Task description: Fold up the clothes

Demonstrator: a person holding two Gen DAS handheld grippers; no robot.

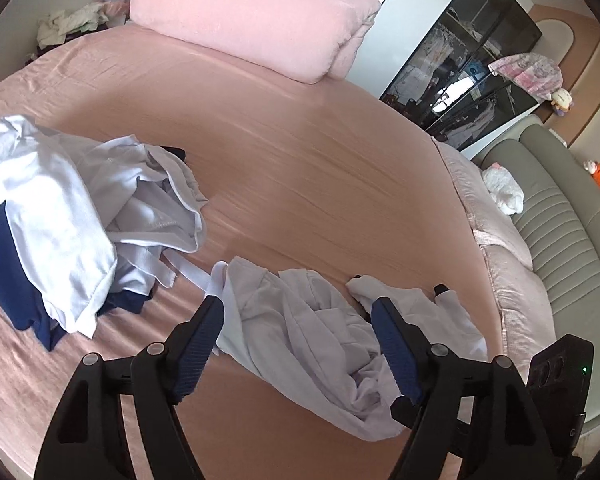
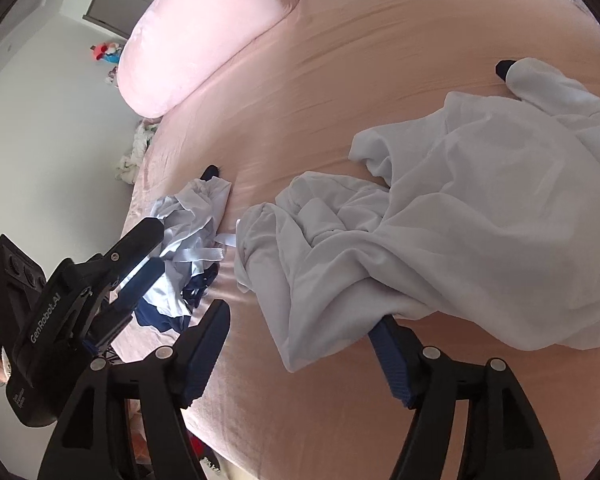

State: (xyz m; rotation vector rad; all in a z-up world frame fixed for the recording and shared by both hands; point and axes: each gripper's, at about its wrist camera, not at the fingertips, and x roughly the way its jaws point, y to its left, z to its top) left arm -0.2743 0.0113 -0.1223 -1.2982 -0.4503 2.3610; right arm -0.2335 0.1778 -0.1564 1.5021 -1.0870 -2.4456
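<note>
A pink-sheeted bed carried the laundry: a crumpled white garment lay near its front edge, probably dropped there to be spread for folding, while a pile of white and navy clothes waited toward the left edge. Above the garment, the left gripper and right gripper hung released, jaws spread, holding nothing

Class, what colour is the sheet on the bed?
Peach-pink sheet, plain; clearest in the left wrist view.
</note>
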